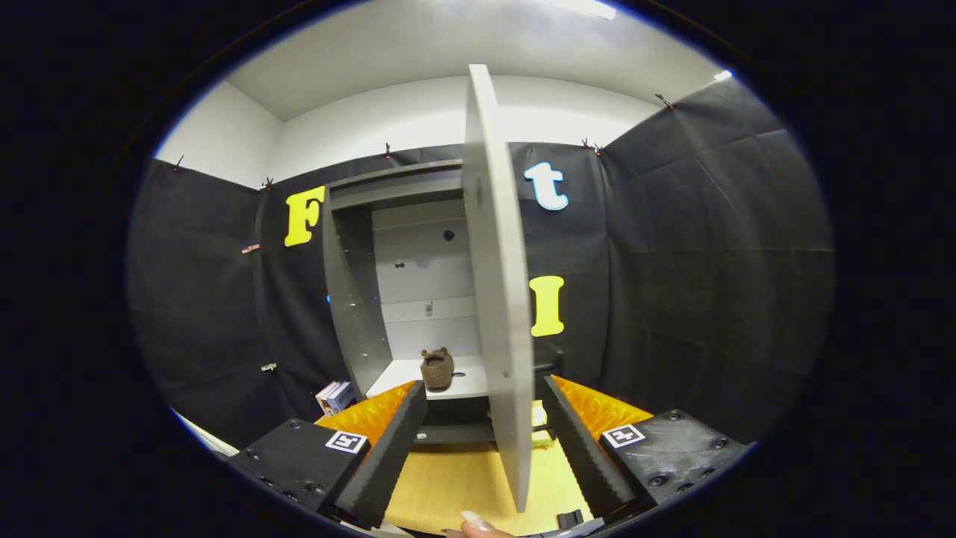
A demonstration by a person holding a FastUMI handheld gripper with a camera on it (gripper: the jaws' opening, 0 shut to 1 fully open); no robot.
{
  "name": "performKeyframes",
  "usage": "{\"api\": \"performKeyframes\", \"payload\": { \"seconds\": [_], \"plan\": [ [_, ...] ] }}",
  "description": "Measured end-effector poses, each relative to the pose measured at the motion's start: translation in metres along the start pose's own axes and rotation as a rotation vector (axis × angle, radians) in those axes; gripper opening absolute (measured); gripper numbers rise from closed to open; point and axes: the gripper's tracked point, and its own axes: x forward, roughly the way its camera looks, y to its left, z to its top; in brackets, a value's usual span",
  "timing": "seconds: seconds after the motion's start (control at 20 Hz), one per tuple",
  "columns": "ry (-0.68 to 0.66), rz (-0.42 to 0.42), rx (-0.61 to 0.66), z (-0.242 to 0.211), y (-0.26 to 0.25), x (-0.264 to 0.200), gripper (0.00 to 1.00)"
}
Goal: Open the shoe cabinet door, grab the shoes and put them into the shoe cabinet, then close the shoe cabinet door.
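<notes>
While my jaws stood spread, gripping nothing, the open cabinet door hung edge-on between them above the tabletop. I judged a careless push could knock its edge off one finger and swing it wide. Beyond, one brown shoe sat on the shoe cabinet shelf. I counted one door, one shoe.

A brown shoe sits on the cabinet shelf.
</notes>
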Motion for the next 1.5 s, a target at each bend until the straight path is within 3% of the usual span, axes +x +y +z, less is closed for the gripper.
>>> {"api": "performKeyframes", "payload": {
  "seconds": [0.4,0.65,0.9,1.15,1.5],
  "plan": [
    [0.0,-0.103,0.011,-0.007,-0.091,0.027,0.98],
    [0.029,-0.082,0.031,-0.016,-0.115,0.057,0.98],
    [0.078,-0.023,0.06,-0.025,-0.11,0.078,0.98],
    [0.08,-0.017,0.066,-0.027,-0.098,0.078,0.98],
    [0.069,0.043,0.018,-0.034,-0.032,0.074,0.98]
  ]
}}
